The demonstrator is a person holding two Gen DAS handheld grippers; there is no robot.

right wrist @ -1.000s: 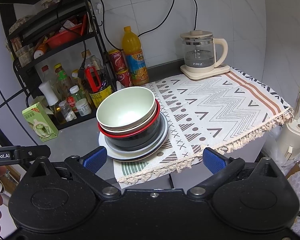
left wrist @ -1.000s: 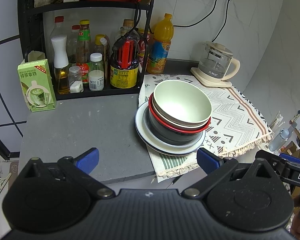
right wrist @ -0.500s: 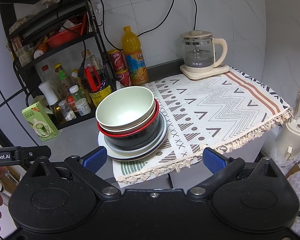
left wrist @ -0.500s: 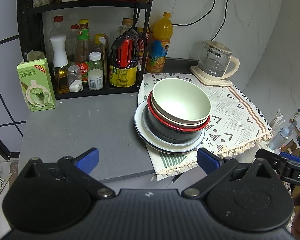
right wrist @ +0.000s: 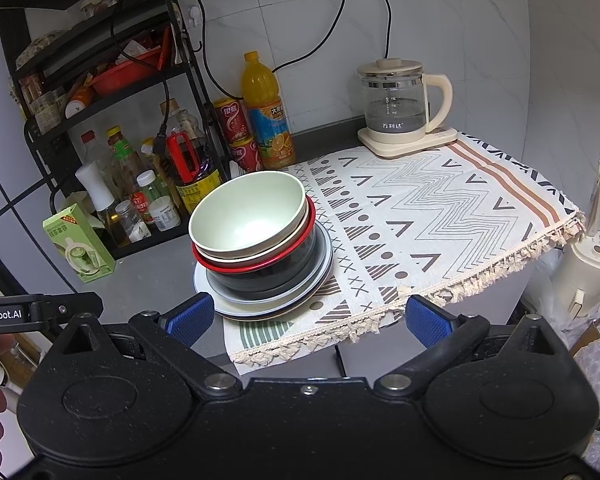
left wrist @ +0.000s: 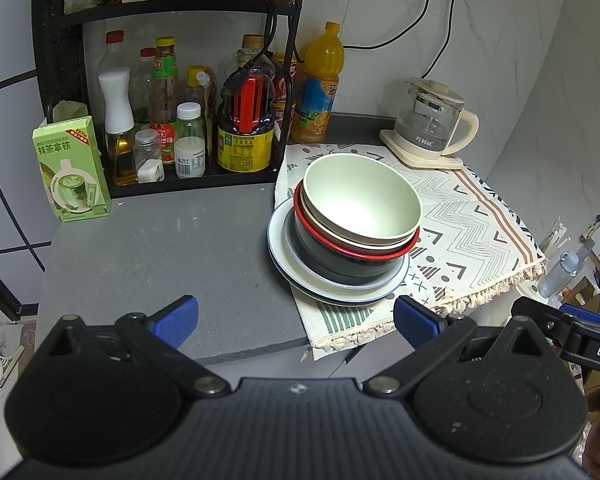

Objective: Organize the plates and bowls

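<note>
A stack of dishes stands at the left edge of a patterned cloth (left wrist: 472,220). A pale green bowl (left wrist: 360,196) sits on top, nested in a beige bowl, a red-rimmed bowl and a black bowl (left wrist: 340,264), on stacked white plates (left wrist: 284,256). The stack also shows in the right wrist view, with the green bowl (right wrist: 248,212) above the plates (right wrist: 268,306). My left gripper (left wrist: 296,320) is open and empty, in front of the stack by the counter's front edge. My right gripper (right wrist: 308,318) is open and empty, just in front of the stack.
A black rack (left wrist: 160,80) of bottles and jars stands at the back left, with a green carton (left wrist: 70,170) beside it. An orange juice bottle (left wrist: 318,84) and a glass kettle (right wrist: 400,104) stand at the back. Bare grey counter (left wrist: 160,256) lies left of the stack.
Both grippers have barely moved; the views shift very slightly. The stack is unchanged and both grippers stay open.
</note>
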